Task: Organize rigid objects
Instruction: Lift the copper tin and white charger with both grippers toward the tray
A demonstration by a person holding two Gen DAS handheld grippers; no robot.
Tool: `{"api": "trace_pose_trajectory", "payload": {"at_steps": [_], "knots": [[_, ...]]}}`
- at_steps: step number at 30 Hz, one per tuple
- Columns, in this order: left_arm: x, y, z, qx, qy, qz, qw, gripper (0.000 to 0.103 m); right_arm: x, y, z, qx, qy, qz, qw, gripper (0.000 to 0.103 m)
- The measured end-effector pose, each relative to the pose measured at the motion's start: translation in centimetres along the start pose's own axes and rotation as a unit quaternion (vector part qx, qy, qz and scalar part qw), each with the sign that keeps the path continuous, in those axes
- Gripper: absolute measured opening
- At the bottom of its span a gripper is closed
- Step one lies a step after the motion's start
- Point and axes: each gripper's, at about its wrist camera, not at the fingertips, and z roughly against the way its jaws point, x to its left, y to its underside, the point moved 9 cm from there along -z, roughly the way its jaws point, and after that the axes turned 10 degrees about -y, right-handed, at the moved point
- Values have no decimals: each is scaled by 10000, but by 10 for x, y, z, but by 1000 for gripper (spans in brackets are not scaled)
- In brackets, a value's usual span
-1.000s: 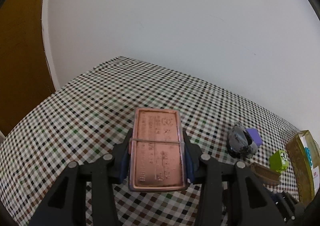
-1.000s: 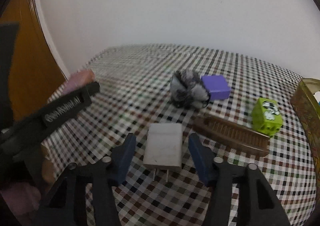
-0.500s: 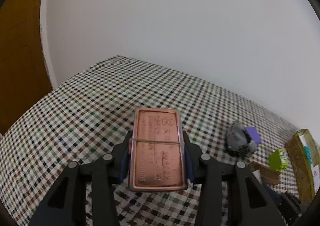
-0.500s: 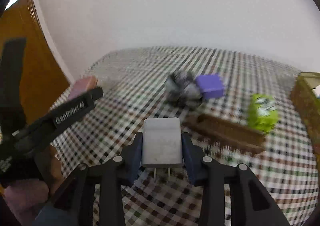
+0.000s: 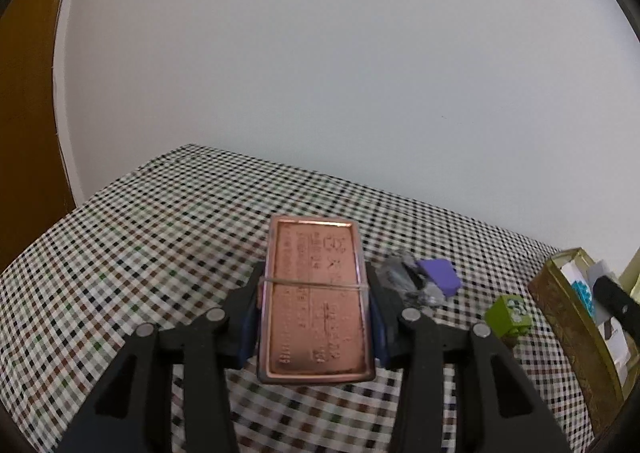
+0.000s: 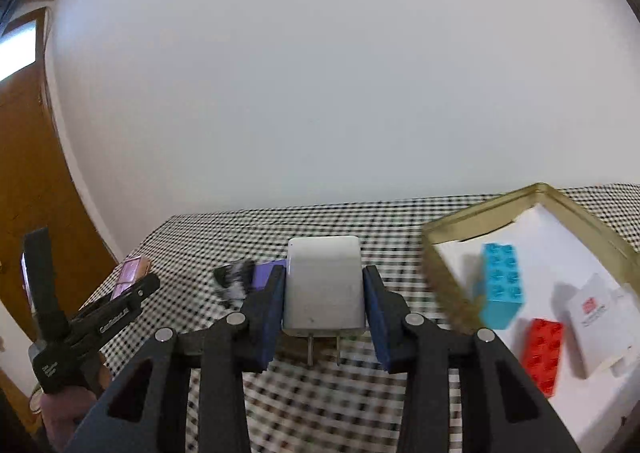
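My left gripper (image 5: 314, 317) is shut on a copper-coloured flat tin (image 5: 314, 299) and holds it above the checkered table (image 5: 160, 237). My right gripper (image 6: 324, 309) is shut on a white plug charger (image 6: 324, 289), prongs toward the camera, lifted above the table. A gold box (image 6: 452, 265) lies to the right of it, holding a cyan brick (image 6: 500, 285), a red brick (image 6: 542, 353) and a white card (image 6: 600, 317). The left gripper with its tin also shows at the left in the right wrist view (image 6: 132, 281).
On the table lie a grey furry item (image 5: 404, 277), a purple block (image 5: 440, 275) and a green cube (image 5: 508, 315). The gold box (image 5: 568, 317) is at the right edge. A white wall stands behind, a brown door (image 5: 24, 93) at the left.
My right gripper closed on the white charger, lifted it and swung right toward the gold box. My left gripper rose a little and turned right with the tin.
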Motion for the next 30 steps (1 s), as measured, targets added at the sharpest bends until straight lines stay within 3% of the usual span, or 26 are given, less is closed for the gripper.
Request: {"api": "trace_pose_trajectory", "payload": {"at_steps": [7,17,30], "knots": [[-35,13,8,-20,-24,-194,9998,44,-13,4,3,41,41,-72,10000,41],[-30,13,8,13,-56,-236,9997,44,1,11,-4,96,78,220,9997,41],[-35,12,10,14,-27,-304,9995,44,1,15,-5,169,74,144,9997,41]]}}
